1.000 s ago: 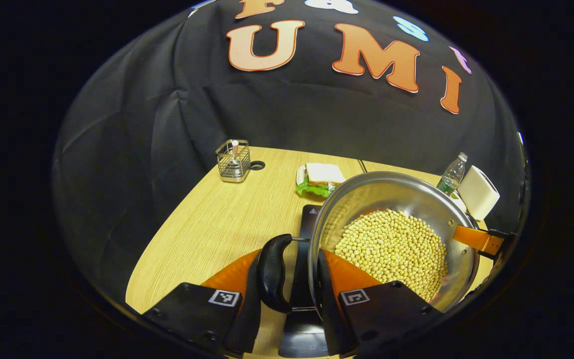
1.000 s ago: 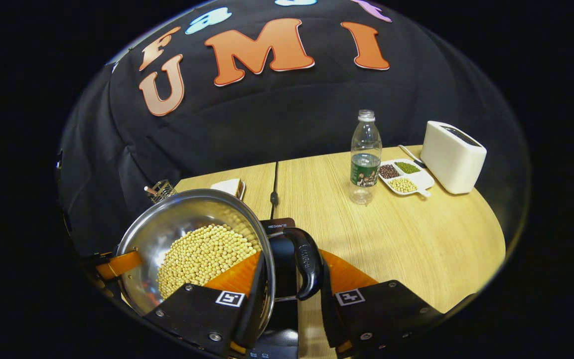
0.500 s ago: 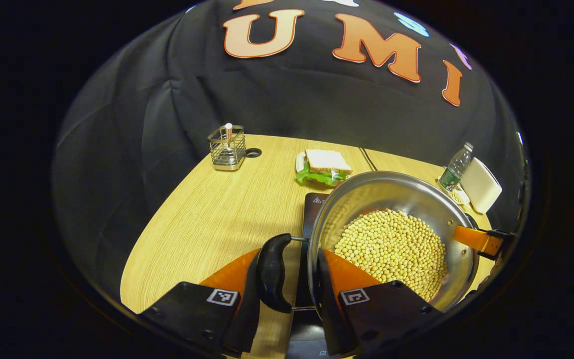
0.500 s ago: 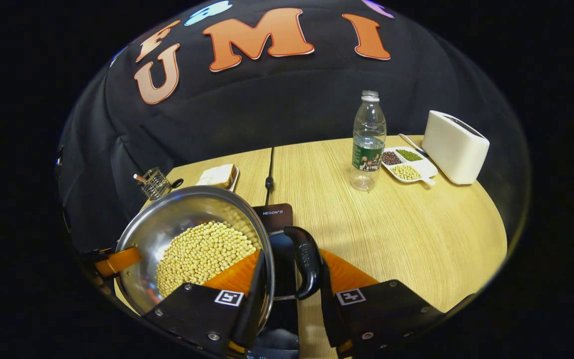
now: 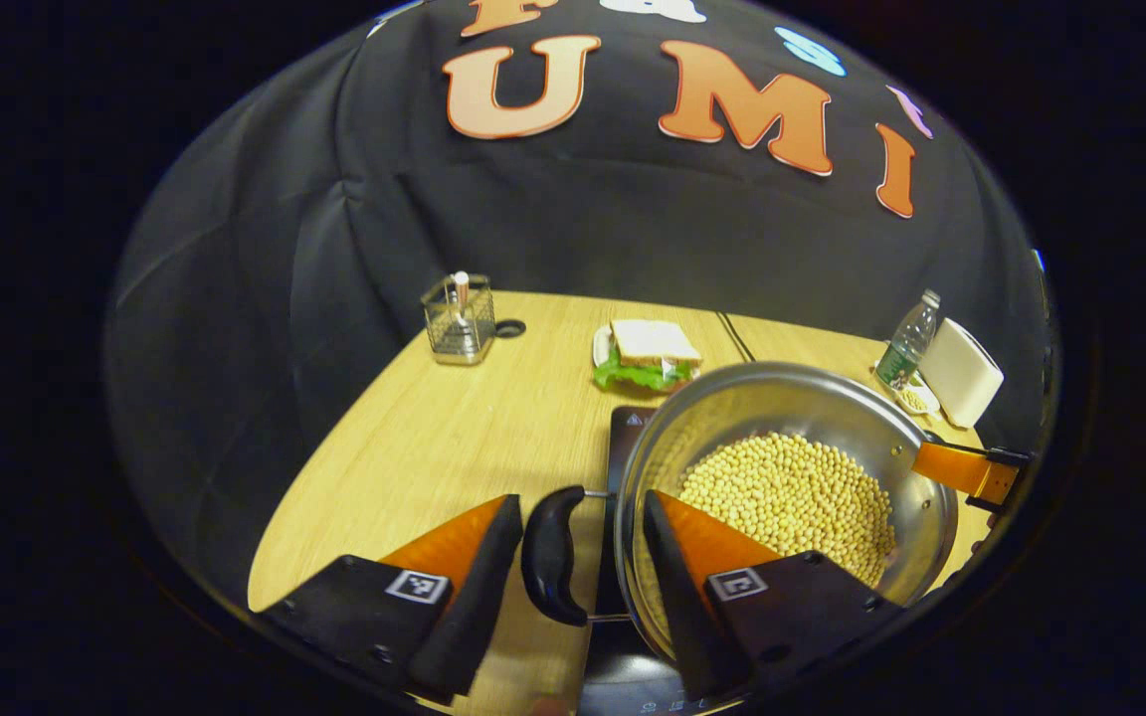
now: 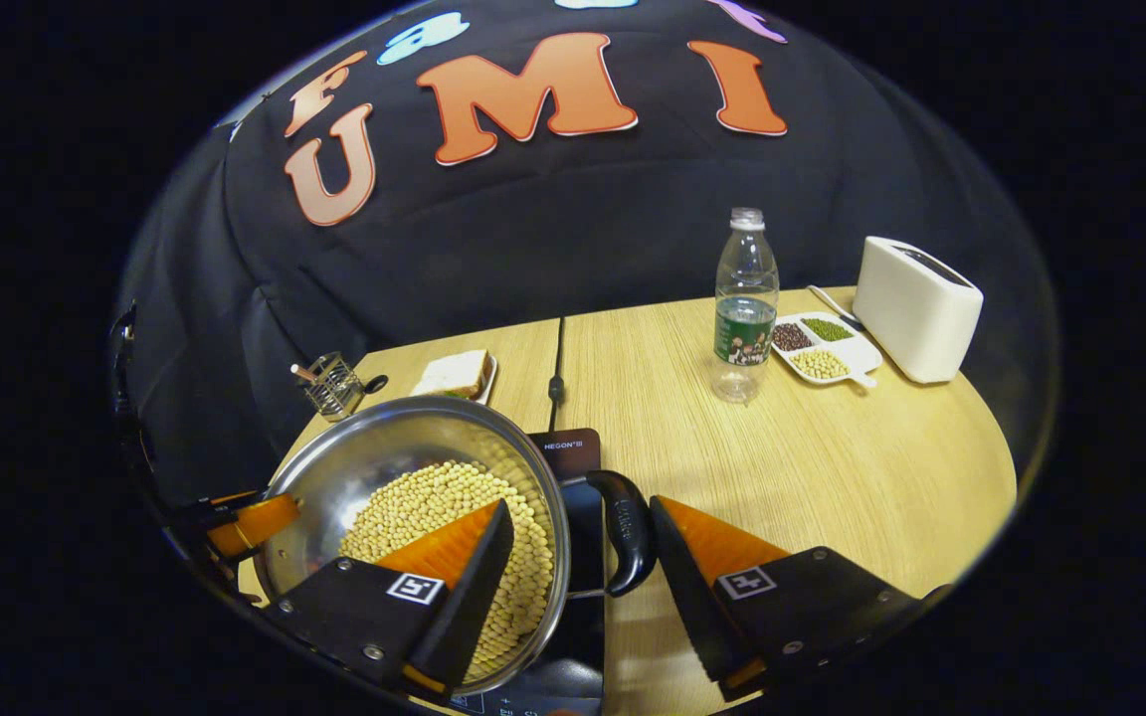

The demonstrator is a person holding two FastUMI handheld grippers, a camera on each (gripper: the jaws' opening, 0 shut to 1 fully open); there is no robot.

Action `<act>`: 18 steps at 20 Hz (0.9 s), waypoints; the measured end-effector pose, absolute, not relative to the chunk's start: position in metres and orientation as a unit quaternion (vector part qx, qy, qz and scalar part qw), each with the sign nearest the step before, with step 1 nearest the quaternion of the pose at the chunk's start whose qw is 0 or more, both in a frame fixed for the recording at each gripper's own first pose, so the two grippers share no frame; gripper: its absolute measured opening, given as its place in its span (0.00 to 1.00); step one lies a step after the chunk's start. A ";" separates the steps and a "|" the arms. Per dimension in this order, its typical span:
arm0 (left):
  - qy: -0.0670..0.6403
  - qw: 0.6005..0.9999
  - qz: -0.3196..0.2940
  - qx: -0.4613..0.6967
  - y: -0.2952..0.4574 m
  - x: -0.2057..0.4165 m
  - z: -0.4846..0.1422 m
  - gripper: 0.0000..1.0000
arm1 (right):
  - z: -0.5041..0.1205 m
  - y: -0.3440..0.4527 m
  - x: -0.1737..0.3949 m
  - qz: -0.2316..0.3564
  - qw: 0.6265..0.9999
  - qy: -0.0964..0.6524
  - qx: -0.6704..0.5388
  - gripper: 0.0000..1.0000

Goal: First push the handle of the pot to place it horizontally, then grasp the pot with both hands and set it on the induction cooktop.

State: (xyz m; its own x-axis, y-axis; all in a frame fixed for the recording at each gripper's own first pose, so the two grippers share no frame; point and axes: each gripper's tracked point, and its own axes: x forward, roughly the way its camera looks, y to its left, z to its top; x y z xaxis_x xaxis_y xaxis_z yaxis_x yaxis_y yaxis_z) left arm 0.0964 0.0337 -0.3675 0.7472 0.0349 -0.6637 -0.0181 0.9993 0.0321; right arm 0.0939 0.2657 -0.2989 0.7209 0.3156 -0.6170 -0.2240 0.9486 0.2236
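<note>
the pot (image 5: 812,418), a steel vessel holding pale yellow beans (image 5: 792,492), sits on the dark induction cooktop (image 5: 628,438) near the worktop's (image 5: 454,447) front edge, toward its middle. a black loop handle (image 5: 551,567) stands out from each side of the pot.

left tool (image 5: 573,542): fingers spread, one outside the handle and one inside the rim over the beans; a gap shows between the outer finger and the handle, so nothing is pinched.

right tool (image 6: 578,542): fingers likewise spread to either side of the opposite handle (image 6: 628,542) and rim, one over the beans (image 6: 434,502) inside the pot (image 6: 384,447), one over the bare worktop (image 6: 832,477); apart from the handle. the cooktop's (image 6: 568,452) back edge shows behind the pot.

toward the back edge: a sandwich on a plate (image 5: 645,353) just behind the cooktop; a wire caddy (image 5: 458,320) toward the back left corner; a clear bottle (image 6: 744,303), a divided dish of beans (image 6: 822,348) and a white toaster (image 6: 916,308) toward the back right corner, the dish between bottle and toaster.
</note>
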 end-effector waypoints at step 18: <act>0.042 0.998 -0.022 -0.029 -0.049 0.070 -0.049 0.98 | -0.043 0.104 0.064 0.115 0.991 0.068 0.008 0.94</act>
